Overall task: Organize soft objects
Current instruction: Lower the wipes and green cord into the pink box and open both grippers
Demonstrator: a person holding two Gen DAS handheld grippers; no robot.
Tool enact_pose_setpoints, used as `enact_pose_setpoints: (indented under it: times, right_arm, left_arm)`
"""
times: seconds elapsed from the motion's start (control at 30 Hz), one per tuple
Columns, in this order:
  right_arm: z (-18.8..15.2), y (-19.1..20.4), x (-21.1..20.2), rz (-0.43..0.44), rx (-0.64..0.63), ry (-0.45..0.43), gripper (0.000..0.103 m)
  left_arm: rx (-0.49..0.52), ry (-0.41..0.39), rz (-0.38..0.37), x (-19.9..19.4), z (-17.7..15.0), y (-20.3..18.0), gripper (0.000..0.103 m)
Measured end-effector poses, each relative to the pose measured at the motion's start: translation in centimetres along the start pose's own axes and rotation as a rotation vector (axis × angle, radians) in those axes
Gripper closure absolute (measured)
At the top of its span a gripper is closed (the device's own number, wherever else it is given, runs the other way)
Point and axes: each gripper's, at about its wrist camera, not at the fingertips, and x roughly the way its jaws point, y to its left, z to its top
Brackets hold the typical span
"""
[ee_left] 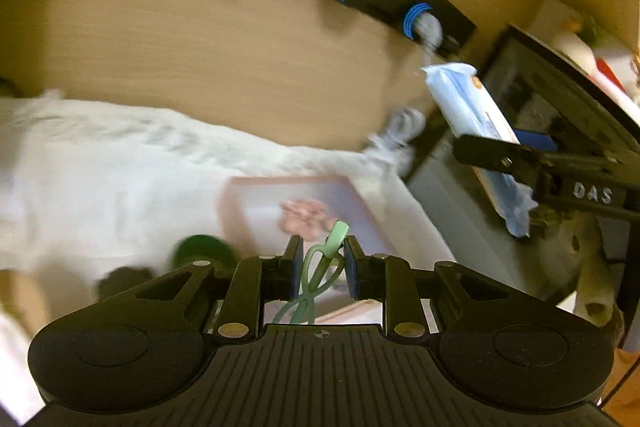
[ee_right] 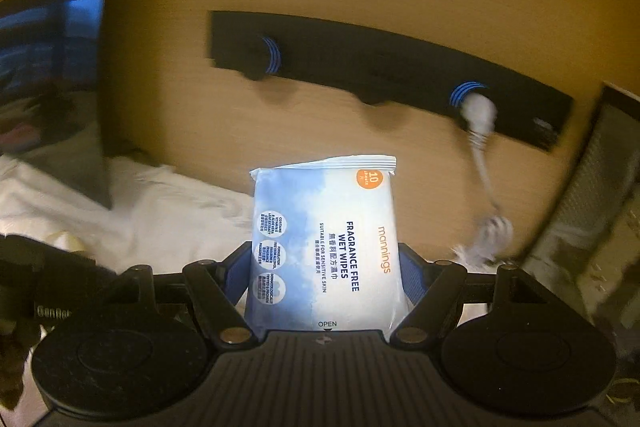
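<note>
My left gripper (ee_left: 320, 265) is shut on a pale green soft loop-shaped item (ee_left: 320, 267) that sticks up between its pads, above a pink tray (ee_left: 240, 203) holding a pink soft object (ee_left: 302, 215). My right gripper (ee_right: 322, 267) is shut on a blue and white pack of wet wipes (ee_right: 324, 247), held upright. In the left wrist view the right gripper (ee_left: 520, 159) shows at the right, holding the wipes pack (ee_left: 468, 107) in the air.
A white cloth (ee_left: 100, 179) covers the surface. A dark green round object (ee_left: 202, 251) lies left of the tray. A black rail with blue-ringed pegs (ee_right: 380, 67) is on the wooden wall, with a white cord (ee_right: 480, 147) hanging from one peg. A dark box (ee_left: 540, 99) stands at the right.
</note>
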Motion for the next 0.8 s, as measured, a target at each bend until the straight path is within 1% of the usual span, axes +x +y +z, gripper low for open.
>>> enact_pose_setpoints:
  times: [0.17,0.23,0.3,0.33,0.37,0.4,0.43,0.47,0.53,0.57,0.63,0.7,0.8]
  right_arm:
    - [-1.5,-3.2,2.3,-0.005,0.067,0.040,0.029]
    - [-1.6,-4.5,3.8,0.015,0.117,0.061,0.029]
    - [-1.4,-5.2,5.0,0.050,0.162,0.093,0.027]
    - [-1.4,-5.7,6.7,0.075,0.187,0.127,0.025]
    - [-1.5,-6.1,7.8,0.087,0.204,0.155,0.024]
    - [-1.8,-6.4,8.7,0.081,0.222,0.177,0.024]
    - [-2.0,-6.8,9.4,0.064,0.245,0.185,0.024]
    - [-2.4,-7.1,9.6,0.059,0.273,0.182,0.024]
    - [-3.4,-7.8,9.9,0.083,0.325,0.184,0.024]
    - [-3.8,-7.9,10.0,0.084,0.330,0.191,0.024]
    - [-4.6,-7.8,10.3,0.053,0.313,0.197,0.024]
    - [-5.2,-7.4,10.6,0.037,0.285,0.189,0.024]
    - [-6.6,-6.8,10.5,0.018,0.250,0.170,0.024]
  left_arm:
    - [0.020,0.056,-0.037,3.4,0.2,-1.8,0.078]
    - [0.005,0.074,-0.042,4.9,0.8,-1.9,0.078]
    - [-0.043,0.084,-0.080,7.4,1.7,-1.0,0.078]
    - [-0.075,0.107,-0.089,9.6,2.0,-0.1,0.076]
    - [-0.113,0.178,-0.053,12.3,1.9,1.0,0.079]
    - [-0.146,0.264,-0.001,14.7,1.7,1.9,0.079]
    - [-0.170,0.284,0.013,16.0,1.3,2.6,0.079]
    - [-0.191,0.269,0.001,16.3,0.9,3.1,0.079]
    - [-0.226,0.230,-0.015,15.8,0.6,3.6,0.079]
    - [-0.224,0.215,-0.022,15.4,0.6,3.7,0.079]
    - [-0.156,0.191,-0.002,14.4,0.8,3.2,0.079]
    - [-0.080,0.183,0.054,13.3,0.8,2.4,0.079]
    - [-0.018,0.144,0.082,10.5,0.2,2.4,0.079]
